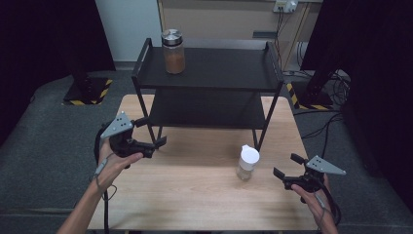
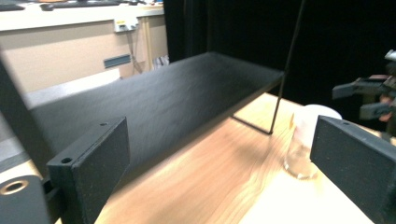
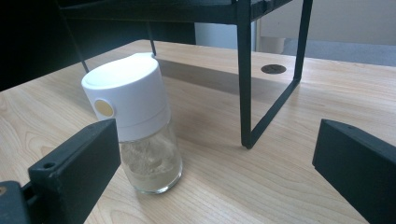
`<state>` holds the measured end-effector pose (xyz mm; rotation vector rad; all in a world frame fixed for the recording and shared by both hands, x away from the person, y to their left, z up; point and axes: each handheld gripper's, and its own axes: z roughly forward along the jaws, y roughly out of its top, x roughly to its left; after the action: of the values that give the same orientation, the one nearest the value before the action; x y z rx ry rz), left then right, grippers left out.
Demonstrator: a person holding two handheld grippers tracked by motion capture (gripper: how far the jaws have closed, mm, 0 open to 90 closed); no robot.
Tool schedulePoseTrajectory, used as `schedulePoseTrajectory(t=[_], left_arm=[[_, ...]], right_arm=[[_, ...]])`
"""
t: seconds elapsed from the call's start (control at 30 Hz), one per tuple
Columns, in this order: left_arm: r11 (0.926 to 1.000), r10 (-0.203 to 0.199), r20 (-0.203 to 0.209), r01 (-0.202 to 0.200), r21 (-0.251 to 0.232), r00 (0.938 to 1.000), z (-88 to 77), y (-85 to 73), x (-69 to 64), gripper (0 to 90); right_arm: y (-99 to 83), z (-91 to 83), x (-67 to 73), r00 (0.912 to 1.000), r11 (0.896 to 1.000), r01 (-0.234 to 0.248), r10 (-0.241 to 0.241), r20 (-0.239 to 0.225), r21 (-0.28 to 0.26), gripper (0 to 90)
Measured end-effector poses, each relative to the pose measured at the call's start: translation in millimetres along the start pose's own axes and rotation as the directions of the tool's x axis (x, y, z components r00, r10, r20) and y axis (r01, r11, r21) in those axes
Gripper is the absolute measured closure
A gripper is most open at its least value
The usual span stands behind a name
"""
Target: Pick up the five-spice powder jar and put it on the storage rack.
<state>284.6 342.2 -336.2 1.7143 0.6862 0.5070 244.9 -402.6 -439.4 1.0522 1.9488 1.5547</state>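
High view of a light wooden table (image 1: 195, 195) on which a black two-tier shelf rack (image 1: 209, 78) stands at the far half, its thin legs resting on the board. On the rack's upper shelf, near the far left corner, stands a glass jar (image 1: 173, 51) with a metal lid and brown contents. The thing nearest the grippers is a small glass shaker with a white cap (image 1: 247, 163); it stands upright on the bare table, right of centre, just in front of the rack's near right leg and apart from it. The left gripper (image 1: 151, 136) is held at the near left corner of the rack, beside its front left leg, with its jaws spread wide and nothing between them; in the left gripper view the lower shelf (image 2: 154, 102) runs away between the two black jaws, and the shaker (image 2: 306, 144) shows at the right, partly behind the right-hand jaw (motion blur softens this view). The right gripper (image 1: 287, 171) is held low over the near right part of the table, to the right of the shaker and apart from it, jaws likewise wide and empty. In the right gripper view the shaker (image 3: 140, 126) stands near the left-hand jaw without touching it, pale powder visible through the glass, a round tan button on its cap.
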Motion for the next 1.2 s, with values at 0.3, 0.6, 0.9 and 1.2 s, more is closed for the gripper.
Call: schedulePoseTrajectory(t=[0.3,0.6,0.9,1.2], left_arm=[[0.9969,-0.079,-0.071,0.079,-0.005,0.9944,-20.6,-49.3,-7.6,4.5],[0.9978,-0.067,-0.13,0.066,-0.008,0.9892,-37.8,-77.7,-20.6,5.2],[0.9979,-0.063,-0.12,0.065,0.01,0.9908,-50.6,-91.9,-29.0,4.7],[0.9967,-0.081,-0.136,0.081,-0.008,0.9873,-61.2,-103.7,-29.5,4.5]], right_arm=[[0.4,0.4,0.6,1.0,1.0,0.003,-0.003,0.001,0.004,1.4],[0.7,-0.4,1.9,1.0,1.0,0.003,-0.003,0.002,-0.001,1.4],[0.8,-1.0,2.1,1.0,1.0,0.002,-0.002,0.002,-0.005,1.4],[1.4,-3.2,3.4,1.0,1.0,0.006,-0.006,0.008,-0.012,1.4]])
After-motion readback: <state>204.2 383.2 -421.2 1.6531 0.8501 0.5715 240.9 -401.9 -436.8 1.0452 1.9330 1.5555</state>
